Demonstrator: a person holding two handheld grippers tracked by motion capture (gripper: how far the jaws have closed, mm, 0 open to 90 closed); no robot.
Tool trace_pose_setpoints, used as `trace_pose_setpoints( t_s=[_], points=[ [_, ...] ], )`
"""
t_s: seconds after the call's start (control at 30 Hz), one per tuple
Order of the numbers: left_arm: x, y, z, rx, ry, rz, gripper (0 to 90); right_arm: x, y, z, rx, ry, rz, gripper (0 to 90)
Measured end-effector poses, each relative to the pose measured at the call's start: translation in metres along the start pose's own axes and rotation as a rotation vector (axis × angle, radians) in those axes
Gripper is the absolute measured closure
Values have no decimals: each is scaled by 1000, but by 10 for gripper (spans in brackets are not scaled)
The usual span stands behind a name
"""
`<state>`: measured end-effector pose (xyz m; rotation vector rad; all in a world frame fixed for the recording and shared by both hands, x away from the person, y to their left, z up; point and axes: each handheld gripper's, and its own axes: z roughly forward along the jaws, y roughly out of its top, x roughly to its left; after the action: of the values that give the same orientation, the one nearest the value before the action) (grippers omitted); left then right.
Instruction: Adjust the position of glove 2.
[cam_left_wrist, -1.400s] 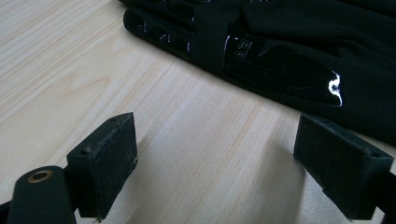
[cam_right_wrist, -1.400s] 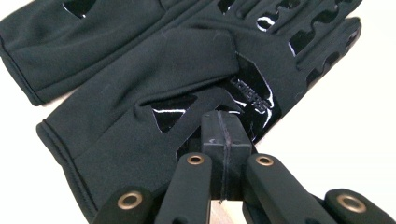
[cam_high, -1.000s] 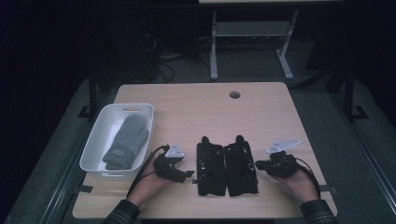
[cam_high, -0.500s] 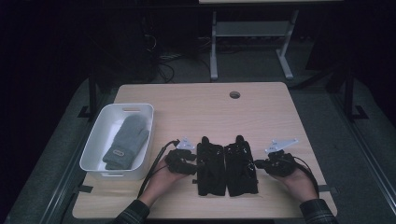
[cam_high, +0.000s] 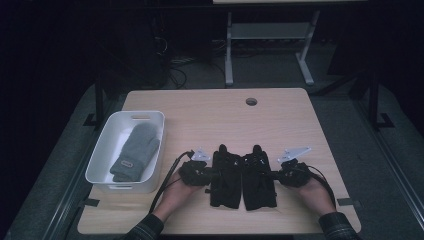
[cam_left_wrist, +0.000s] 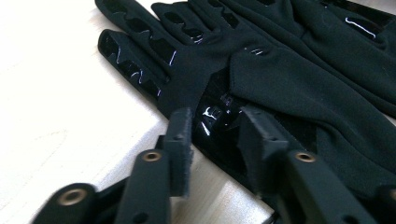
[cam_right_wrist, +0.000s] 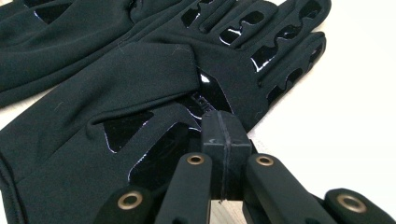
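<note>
Left gripper (cam_high: 207, 174) moved onto black gloves (cam_high: 242, 175), jaws closing, right gripper (cam_high: 276, 175) jaws together, grey mitten (cam_high: 136, 151) in white bin (cam_high: 102, 160)

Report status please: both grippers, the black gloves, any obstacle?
Left hand-held gripper closing at left glove edge, jaws apart. Right hand-held gripper shut at right glove edge. Nothing between gloves and white bin.

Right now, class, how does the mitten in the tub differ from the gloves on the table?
The mitten is grey; the gloves are black. The mitten lies alone in the white tub; the gloves lie side by side on the table. The mitten has no separate fingers; the gloves do. All lie flat.
</note>
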<state>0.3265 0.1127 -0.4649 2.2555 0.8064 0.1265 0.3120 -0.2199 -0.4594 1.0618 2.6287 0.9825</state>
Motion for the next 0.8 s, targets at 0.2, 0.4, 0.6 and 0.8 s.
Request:
trace_pose_setpoints(
  t_s=[0.2,0.4,0.6,0.8],
  points=[
    [4,1,0,5,-42,-67,842,1,0,1,2,8,-3,900],
    [9,2,-8,-18,-74,-116,851,5,1,2,1,14,-14,900],
    [8,4,-20,-54,-104,-137,852,5,1,3,1,17,-14,900],
    [7,6,-25,-80,-139,-151,852,6,1,3,1,14,-15,900]
  ],
)
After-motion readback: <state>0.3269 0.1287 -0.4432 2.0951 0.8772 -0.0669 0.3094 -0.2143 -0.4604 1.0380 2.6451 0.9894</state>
